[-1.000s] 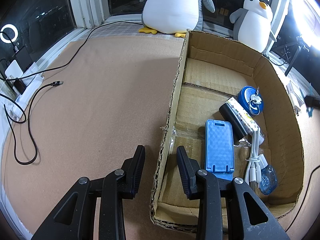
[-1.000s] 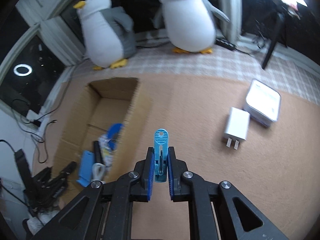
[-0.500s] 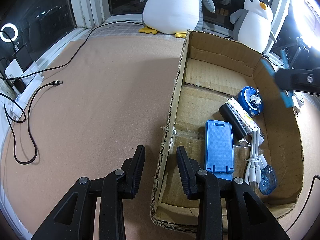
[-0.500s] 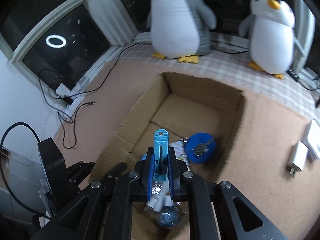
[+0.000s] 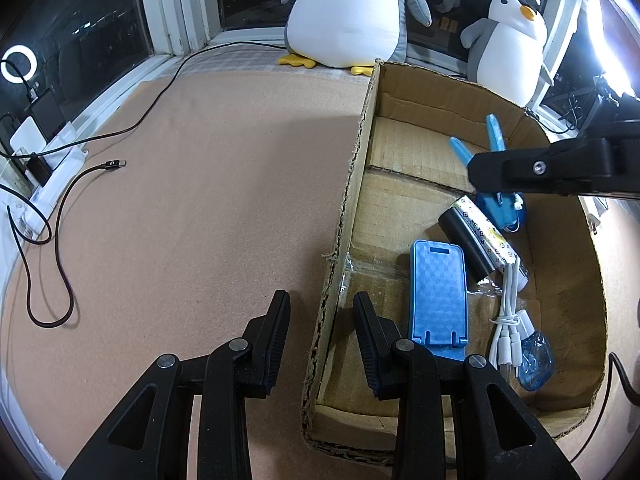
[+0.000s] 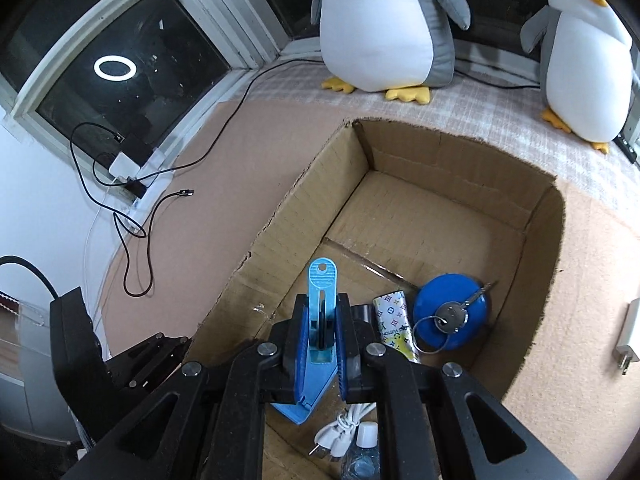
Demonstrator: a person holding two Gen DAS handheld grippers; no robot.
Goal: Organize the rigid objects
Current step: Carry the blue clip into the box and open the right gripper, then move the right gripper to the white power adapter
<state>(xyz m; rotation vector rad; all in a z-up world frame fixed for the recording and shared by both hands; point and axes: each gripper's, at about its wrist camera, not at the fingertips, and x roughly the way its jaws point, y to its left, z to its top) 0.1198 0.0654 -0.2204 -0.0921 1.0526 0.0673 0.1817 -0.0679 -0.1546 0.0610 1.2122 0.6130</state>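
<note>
So the blue clip (image 6: 320,320) is clamped between the fingers of the right claw (image 6: 320,336), hanging over the open cardboard box (image 6: 532,216) above the stuff at its near end, and the step in hand looks like a drop-off. To do it well, the clip should probably be lowered closer to the box floor before the jaws are let apart, and aimed at the bare cardboard toward the far end, so nothing gets knocked by a falling clip and the round blue case with keys (image 6: 450,316) isn't buried. The left claw (image 5: 322,340) is held wide apart with the near side wall of the box standing between its fingers, not pinched as far as can be told; a light grip there would likely keep the box from sliding. As for the views: from the right wrist, the clip's grip is seen straight on, plus a white charger (image 6: 628,340) lying on the desk outside the box. From the left wrist, the clip's splayed handles (image 5: 494,136) are caught side-on, and the blue phone stand (image 5: 438,288), the patterned tube (image 5: 484,236) and the white cable (image 5: 510,312) are laid out clearly, while the keys are hidden behind the right claw.
</note>
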